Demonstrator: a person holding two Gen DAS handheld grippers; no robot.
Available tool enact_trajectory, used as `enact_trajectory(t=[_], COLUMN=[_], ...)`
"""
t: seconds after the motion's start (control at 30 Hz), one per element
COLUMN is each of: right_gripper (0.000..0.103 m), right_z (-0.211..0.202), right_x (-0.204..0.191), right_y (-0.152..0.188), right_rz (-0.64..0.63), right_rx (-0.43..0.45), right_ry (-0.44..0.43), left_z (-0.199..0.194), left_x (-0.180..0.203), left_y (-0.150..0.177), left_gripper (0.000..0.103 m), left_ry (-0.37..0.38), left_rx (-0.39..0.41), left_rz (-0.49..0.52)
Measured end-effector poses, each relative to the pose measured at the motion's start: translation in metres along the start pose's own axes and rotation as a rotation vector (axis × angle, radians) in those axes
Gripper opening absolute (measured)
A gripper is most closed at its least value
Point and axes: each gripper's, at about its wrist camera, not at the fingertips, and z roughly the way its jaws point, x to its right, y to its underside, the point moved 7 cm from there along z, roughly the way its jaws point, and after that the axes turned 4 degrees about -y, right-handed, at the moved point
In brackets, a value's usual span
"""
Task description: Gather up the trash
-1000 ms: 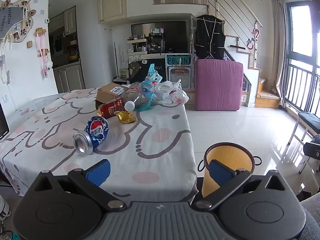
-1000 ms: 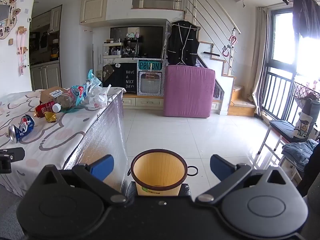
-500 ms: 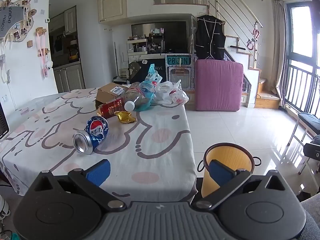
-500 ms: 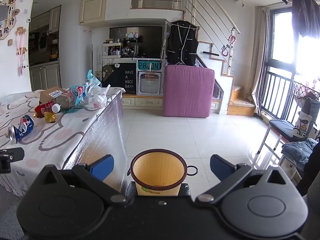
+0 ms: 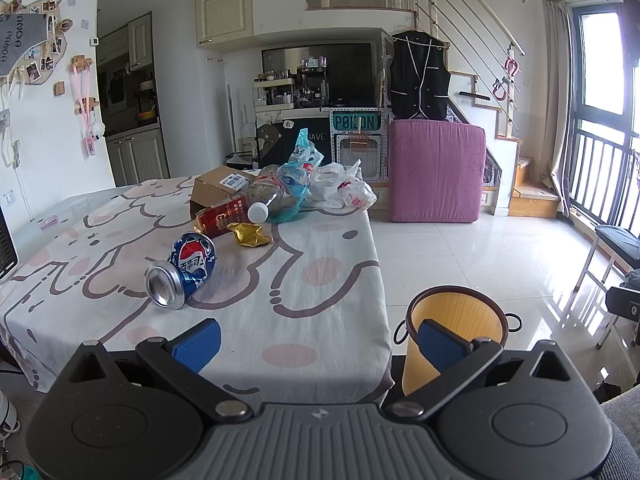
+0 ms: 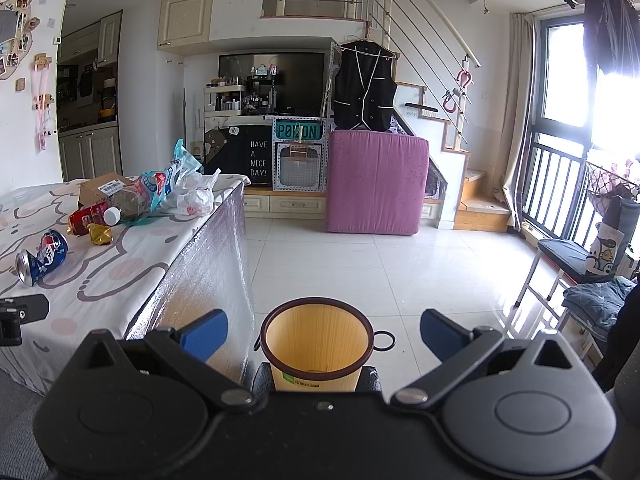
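Observation:
A crushed blue Pepsi can (image 5: 182, 270) lies on the table (image 5: 312, 280), with a gold wrapper (image 5: 249, 235), a red packet (image 5: 222, 216), a plastic bottle (image 5: 266, 200), a cardboard box (image 5: 218, 190) and plastic bags (image 5: 344, 190) farther back. A yellow trash bin (image 5: 456, 316) stands on the floor to the right of the table. My left gripper (image 5: 318, 340) is open and empty at the table's near edge. My right gripper (image 6: 322, 332) is open and empty above the bin (image 6: 318, 340). The can also shows in the right wrist view (image 6: 42, 260).
A purple cushion block (image 5: 436, 172) stands on the tiled floor behind the table. A folding stool (image 6: 568, 260) and clothes sit by the window at right. A laptop edge (image 5: 6, 248) shows at the table's far left.

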Motion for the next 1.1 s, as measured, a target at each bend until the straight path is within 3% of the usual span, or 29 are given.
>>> enact_trajectory(t=[1.1], right_gripper=[0.103], right_z=[-0.0007], right_x=[0.0023], right_y=[-0.0023], right_rz=[0.0], right_rx=[-0.001], right_ry=[0.0], left_z=[-0.0001], left_x=[0.0], left_y=[-0.0002], left_gripper=[0.103], left_ry=[0.0], left_rx=[0.002], left_rz=[-0.001])
